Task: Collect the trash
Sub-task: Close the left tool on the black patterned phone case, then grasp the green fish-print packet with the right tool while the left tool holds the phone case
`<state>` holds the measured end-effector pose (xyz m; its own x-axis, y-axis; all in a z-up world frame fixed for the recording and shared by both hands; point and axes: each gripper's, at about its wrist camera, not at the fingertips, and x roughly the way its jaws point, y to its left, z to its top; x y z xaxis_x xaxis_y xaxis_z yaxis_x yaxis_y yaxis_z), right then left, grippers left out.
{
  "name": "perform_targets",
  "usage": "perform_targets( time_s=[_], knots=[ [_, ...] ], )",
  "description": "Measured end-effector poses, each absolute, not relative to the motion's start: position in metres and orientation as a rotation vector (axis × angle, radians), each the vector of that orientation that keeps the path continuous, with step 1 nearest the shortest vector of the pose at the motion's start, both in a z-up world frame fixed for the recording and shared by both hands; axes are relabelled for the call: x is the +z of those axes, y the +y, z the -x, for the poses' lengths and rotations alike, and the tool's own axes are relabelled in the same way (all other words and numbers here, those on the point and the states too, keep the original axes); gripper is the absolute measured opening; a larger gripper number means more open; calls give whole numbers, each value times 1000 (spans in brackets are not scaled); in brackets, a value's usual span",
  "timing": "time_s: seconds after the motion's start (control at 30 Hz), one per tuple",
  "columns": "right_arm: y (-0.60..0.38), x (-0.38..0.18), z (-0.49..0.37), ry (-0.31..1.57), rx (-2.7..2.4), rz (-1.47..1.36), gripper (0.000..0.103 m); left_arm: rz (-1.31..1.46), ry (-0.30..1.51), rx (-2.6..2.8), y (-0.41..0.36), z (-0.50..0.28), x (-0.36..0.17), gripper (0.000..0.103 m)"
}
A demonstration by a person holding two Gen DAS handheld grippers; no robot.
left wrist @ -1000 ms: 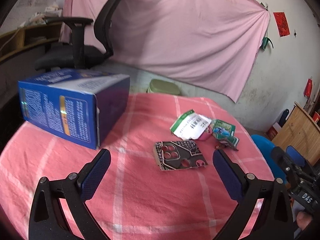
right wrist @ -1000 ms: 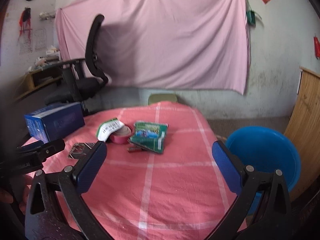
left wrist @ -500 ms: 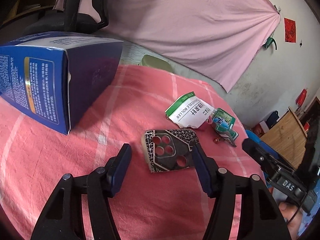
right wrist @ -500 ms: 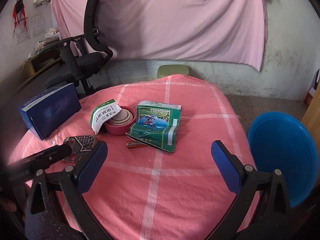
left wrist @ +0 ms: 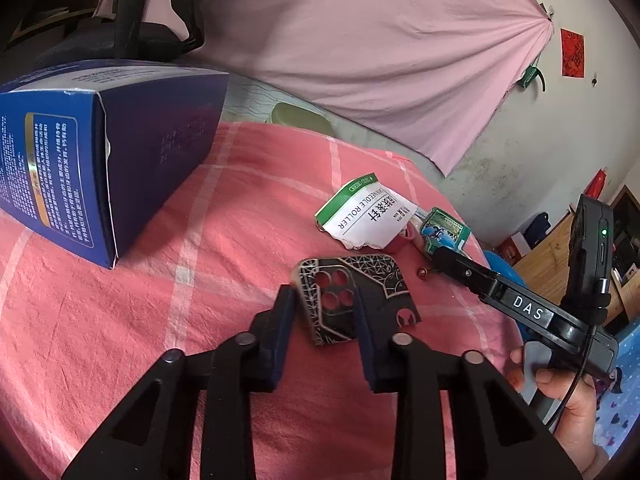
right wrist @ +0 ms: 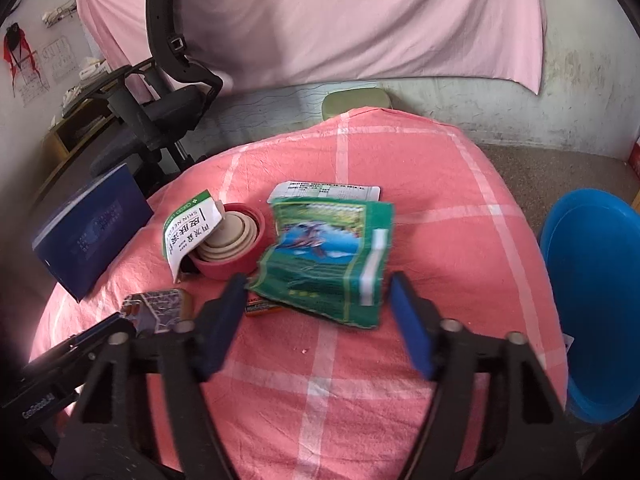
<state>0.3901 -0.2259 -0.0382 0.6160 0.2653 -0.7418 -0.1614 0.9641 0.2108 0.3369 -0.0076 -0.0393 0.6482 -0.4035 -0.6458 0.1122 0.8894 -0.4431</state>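
A black patterned phone case [left wrist: 352,300] lies on the pink checked tablecloth [left wrist: 200,280]. My left gripper [left wrist: 324,300] has its fingers on either side of the case's near end, closing around it; whether they press it is unclear. The case also shows in the right wrist view [right wrist: 160,308]. My right gripper [right wrist: 316,292] is half open with its fingers on either side of a green crumpled packet [right wrist: 328,256], not touching it. A torn green-and-white paper box [right wrist: 188,228] leans on a red ring with stacked lids [right wrist: 232,240].
A blue cardboard box [left wrist: 92,152] lies at the table's left. A blue plastic basin [right wrist: 592,296] stands on the floor to the right. A small battery-like item [right wrist: 260,308] lies by the packet. An office chair [right wrist: 160,92] stands behind the table.
My left gripper has moved down and forward to the phone case and narrowed around it. My right gripper has advanced to the green packet and narrowed from wide open.
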Motion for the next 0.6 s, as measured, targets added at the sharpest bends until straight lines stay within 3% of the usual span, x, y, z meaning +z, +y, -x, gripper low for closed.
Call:
perform_targets(
  time_s=[0.23, 0.6],
  knots=[
    [-233, -35, -377, 865, 258, -155, 79, 415, 799, -333, -4, -333, -38, 12],
    [-255, -26, -334, 847, 241, -141, 79, 350, 720, -428, -21, -312, -23, 9]
  ],
)
